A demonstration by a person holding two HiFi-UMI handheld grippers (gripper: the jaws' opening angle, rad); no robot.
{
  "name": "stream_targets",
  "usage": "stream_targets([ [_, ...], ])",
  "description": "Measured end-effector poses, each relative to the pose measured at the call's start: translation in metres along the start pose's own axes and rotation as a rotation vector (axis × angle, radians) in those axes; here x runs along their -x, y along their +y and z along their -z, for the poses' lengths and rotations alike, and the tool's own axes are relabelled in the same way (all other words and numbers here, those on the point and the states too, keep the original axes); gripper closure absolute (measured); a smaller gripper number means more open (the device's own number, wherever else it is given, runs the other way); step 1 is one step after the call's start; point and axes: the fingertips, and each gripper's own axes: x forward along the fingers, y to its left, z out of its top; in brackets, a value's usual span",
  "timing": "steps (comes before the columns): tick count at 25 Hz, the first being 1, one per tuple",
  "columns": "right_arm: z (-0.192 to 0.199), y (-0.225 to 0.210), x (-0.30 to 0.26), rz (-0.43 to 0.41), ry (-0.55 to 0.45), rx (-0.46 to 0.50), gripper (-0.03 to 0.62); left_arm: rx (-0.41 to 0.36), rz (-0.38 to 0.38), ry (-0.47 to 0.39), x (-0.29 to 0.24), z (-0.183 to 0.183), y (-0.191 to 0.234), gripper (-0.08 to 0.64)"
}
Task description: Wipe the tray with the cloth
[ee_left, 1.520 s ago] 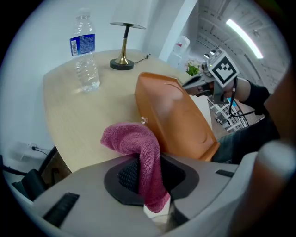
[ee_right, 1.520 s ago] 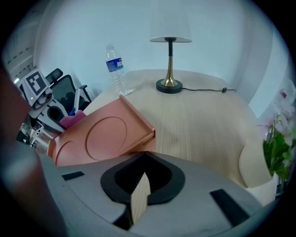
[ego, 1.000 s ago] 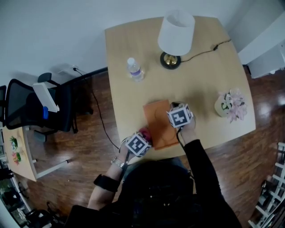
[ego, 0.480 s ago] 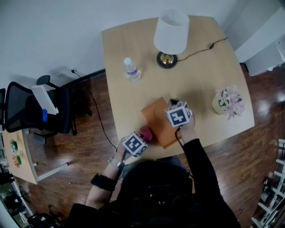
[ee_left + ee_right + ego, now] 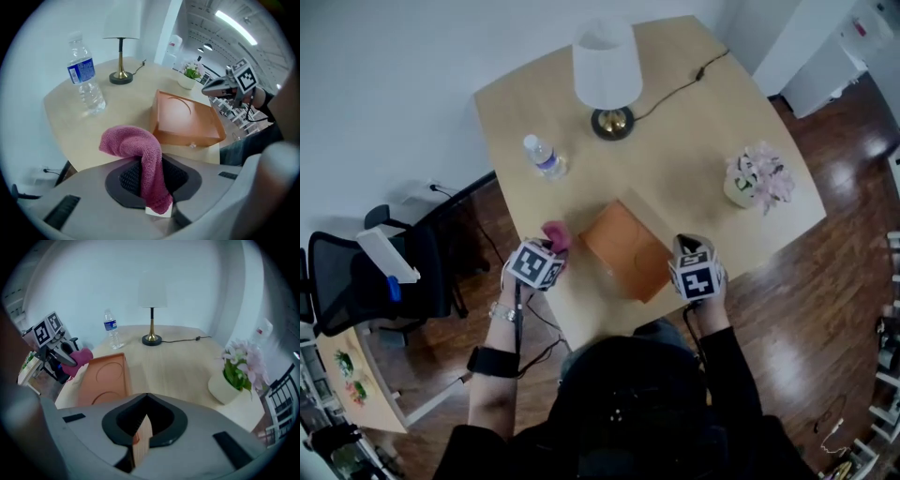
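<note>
left gripper (image 5: pixel 151 185): fingers clamped on a pink cloth (image 5: pixel 133 143). one end of the cloth is pinched between them and the rest bunches up and flops over past the tips. the gripper is held in the air off the bench's (image 5: pixel 126 101) left side. the cloth is clear of the surface and touches nothing else.

right gripper (image 5: pixel 143 427): fingers together, only a thin tan sliver showing at the seam, so i can't tell if that is pad or something else. seen from the left gripper view it hangs above the tray's far right side, apart from it.

orange tray (image 5: pixel 185 115): flat on the bench near the front edge, turned at an angle to that edge, between the two grippers in the head view. two round recesses show in its floor. neither gripper touches it.

also on the bench: a water bottle (image 5: pixel 86 79) upright toward the back left, a lamp (image 5: pixel 607 66) with a white shade at the back with its cord trailing right, and a pot of pale flowers (image 5: pixel 755 178) to the right. all stand well apart from the tray.

off the bench to the left: a black chair (image 5: pixel 366 281) on a wood floor (image 5: pixel 825 281).
</note>
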Motion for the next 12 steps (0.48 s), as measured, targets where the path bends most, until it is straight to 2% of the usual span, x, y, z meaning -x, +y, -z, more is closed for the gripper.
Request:
stream_targets([
  [5, 0.049, -0.016, 0.022, 0.069, 0.04, -0.146, 0.586, -0.095, -0.019, 0.008, -0.007, -0.035, 0.025, 0.471],
  [8, 0.069, -0.011, 0.024, 0.065, 0.068, -0.2, 0.586, -0.143, -0.009, 0.015, -0.016, -0.051, 0.026, 0.469],
  [12, 0.084, 0.002, 0.017, 0.036, 0.095, -0.223, 0.586, -0.181, 0.008, 0.024, -0.027, -0.057, 0.019, 0.469],
])
